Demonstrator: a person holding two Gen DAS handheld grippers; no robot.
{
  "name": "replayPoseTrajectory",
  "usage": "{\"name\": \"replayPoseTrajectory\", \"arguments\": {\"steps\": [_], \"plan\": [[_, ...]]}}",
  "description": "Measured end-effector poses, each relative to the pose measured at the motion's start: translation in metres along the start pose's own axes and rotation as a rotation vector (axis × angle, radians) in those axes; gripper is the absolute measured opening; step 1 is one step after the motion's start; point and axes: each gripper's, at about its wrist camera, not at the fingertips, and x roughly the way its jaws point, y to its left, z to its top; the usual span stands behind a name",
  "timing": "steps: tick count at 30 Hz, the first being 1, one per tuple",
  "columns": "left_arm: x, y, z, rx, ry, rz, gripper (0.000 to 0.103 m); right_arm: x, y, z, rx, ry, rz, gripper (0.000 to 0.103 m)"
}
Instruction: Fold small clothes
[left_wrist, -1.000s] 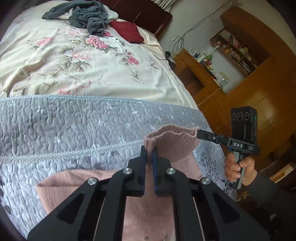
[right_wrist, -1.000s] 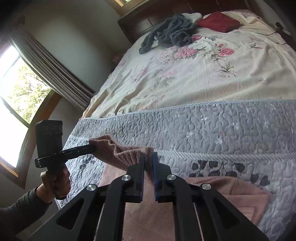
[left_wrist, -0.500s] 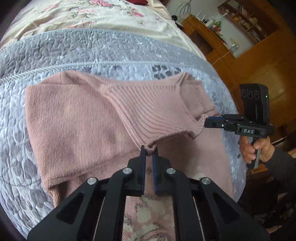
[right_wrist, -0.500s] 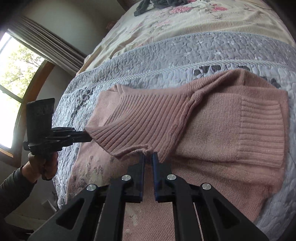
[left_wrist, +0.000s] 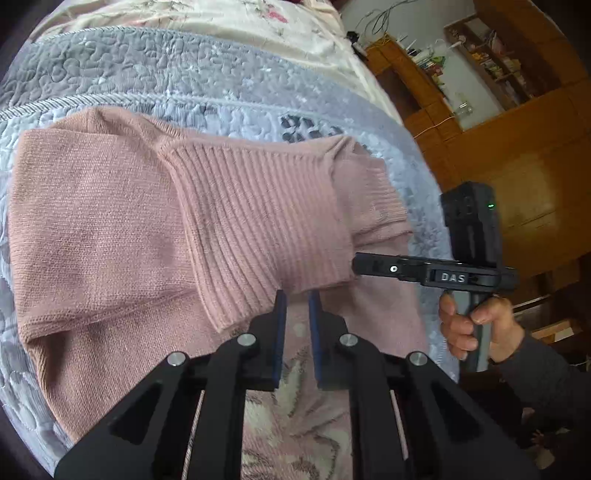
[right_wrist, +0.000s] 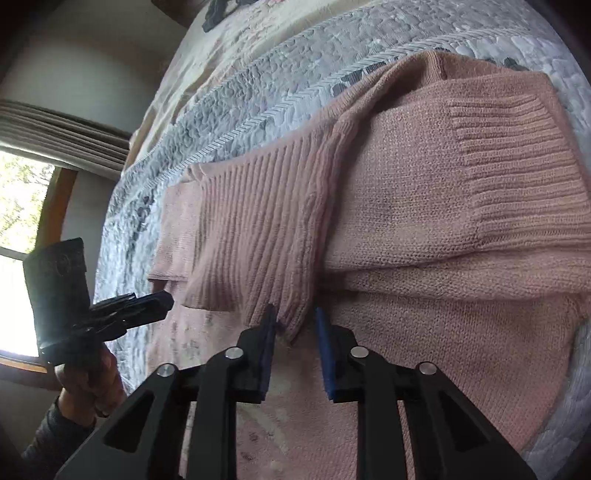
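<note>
A: Pink knit, ribbed along one band – that is the sweater (left_wrist: 122, 236), lying flat on the grey quilted bedspread (left_wrist: 155, 74) at the near edge of the bed.

B: And folded over itself?

A: Yes. In the left wrist view the ribbed hem panel lies across the middle of the garment, its free edge at the near side, just in front of the left gripper (left_wrist: 295, 306). A sleeve with a ribbed cuff (left_wrist: 376, 206) sticks out on the right.

B: What are the left jaws doing?

A: Parted, with a clear gap between the blue pads; the ribbed edge sits right at the tips, but nothing is pinched between them.

B: The right side?

A: In the right wrist view the right gripper (right_wrist: 293, 325) also has its jaws apart, wider if anything. A corner of the ribbed fold (right_wrist: 258, 229) droops into the gap, touching or nearly touching the left pad – I cannot tell which – but it is not clamped.

B: Can each tool be seen from the other camera?

A: Yes. From the left camera the right one shows at the right, its tips next to the ribbed edge, held in the person's right hand (left_wrist: 476, 325) with a dark sleeve (left_wrist: 554, 380) behind. From the right camera the left hand (right_wrist: 88, 384) grips the other tool at the left, near the window (right_wrist: 18, 240).

B: Anything further off?

A: Floral bedding (left_wrist: 236, 14) beyond the grey band, and wooden cabinets (left_wrist: 517, 147) at the far right
</note>
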Motion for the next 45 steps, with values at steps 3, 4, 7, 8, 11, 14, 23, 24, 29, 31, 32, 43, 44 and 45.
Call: {"name": "replayPoseTrajectory", "arguments": {"steps": [3, 4, 7, 8, 11, 14, 23, 24, 29, 31, 32, 43, 44, 45], "plan": [[0.036, 0.020, -0.005, -0.050, 0.099, 0.087, 0.006, 0.010, -0.012, -0.003, 0.003, 0.026, -0.053, 0.011], [0.041, 0.026, -0.008, -0.062, 0.120, 0.089, 0.002, 0.008, -0.013, -0.003, -0.007, 0.031, -0.058, 0.013], [0.026, 0.024, -0.004, -0.067, 0.096, 0.029, 0.006, -0.012, -0.005, 0.002, -0.046, -0.008, -0.047, 0.018], [0.016, 0.021, 0.000, -0.066, 0.070, -0.024, 0.010, -0.022, -0.002, 0.008, -0.049, -0.035, -0.007, 0.018], [-0.009, 0.019, 0.023, -0.083, -0.040, -0.116, 0.026, -0.035, 0.006, 0.028, -0.043, -0.098, 0.064, 0.020], [-0.001, 0.036, 0.046, -0.144, -0.060, -0.084, 0.030, -0.015, 0.004, 0.048, -0.006, -0.079, 0.116, 0.022], [-0.009, 0.054, 0.047, -0.167, -0.049, -0.101, 0.024, -0.002, -0.011, 0.040, 0.003, -0.048, 0.157, 0.016], [-0.011, 0.048, 0.042, -0.145, -0.043, -0.140, 0.024, -0.004, -0.007, 0.034, -0.005, -0.040, 0.195, 0.016], [0.023, 0.045, 0.017, -0.140, 0.061, -0.074, 0.017, 0.023, -0.013, 0.002, -0.027, 0.047, 0.127, 0.003], [0.029, 0.052, 0.013, -0.164, 0.060, -0.043, 0.003, 0.023, -0.022, 0.000, -0.005, 0.041, 0.119, 0.000], [0.027, 0.055, 0.013, -0.185, 0.053, -0.051, 0.003, 0.019, -0.023, 0.001, 0.013, 0.038, 0.124, 0.002], [-0.107, 0.021, -0.128, -0.196, -0.017, -0.093, 0.069, -0.082, -0.043, -0.121, 0.037, 0.128, 0.171, 0.048], [-0.117, 0.022, -0.151, -0.205, -0.006, -0.081, 0.070, -0.090, -0.049, -0.140, 0.048, 0.144, 0.170, 0.050], [-0.126, 0.024, -0.175, -0.217, 0.009, -0.068, 0.070, -0.097, -0.056, -0.161, 0.061, 0.162, 0.162, 0.050]]}}
